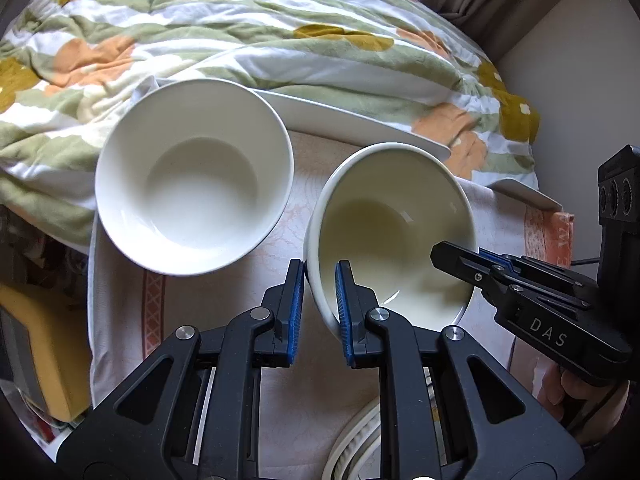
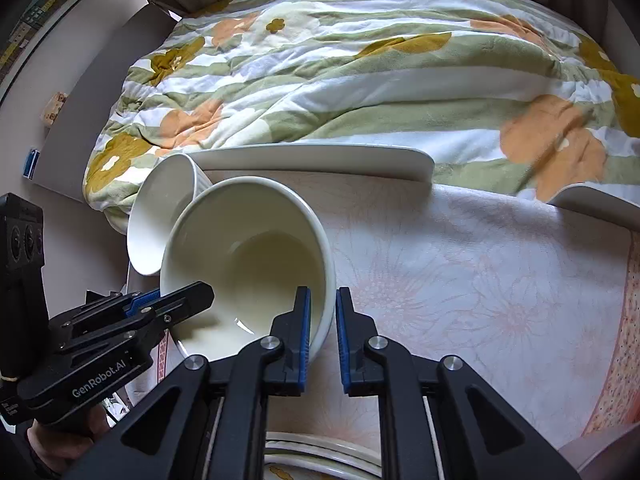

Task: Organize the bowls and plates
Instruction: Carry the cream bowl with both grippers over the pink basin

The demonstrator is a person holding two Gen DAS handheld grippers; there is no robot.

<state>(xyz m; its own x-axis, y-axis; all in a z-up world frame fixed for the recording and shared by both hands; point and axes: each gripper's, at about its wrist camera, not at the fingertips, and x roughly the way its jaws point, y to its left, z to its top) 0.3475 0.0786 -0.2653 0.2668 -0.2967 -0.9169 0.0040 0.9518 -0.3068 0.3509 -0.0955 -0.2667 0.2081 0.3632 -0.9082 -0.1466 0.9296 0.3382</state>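
Two tools grip one cream bowl by opposite sides of its rim.

The left tool point(image 1: 320, 300) is closed on the near-left wall of the cream bowl point(image 1: 392, 236), one pad inside and one outside; the right tool point(image 2: 322, 320) pinches the bowl's right rim the same way. The bowl is tilted above the cloth-covered tabletop point(image 2: 480, 280), just beside a white bowl point(image 1: 196, 196). A long white plate point(image 2: 320, 158) lies behind, against the flowered quilt point(image 2: 360, 60).

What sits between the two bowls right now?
Only bare floral tablecloth, seen in the left wrist view: the white bowl and the tilted cream bowl stand apart there. In the right wrist view they overlap.
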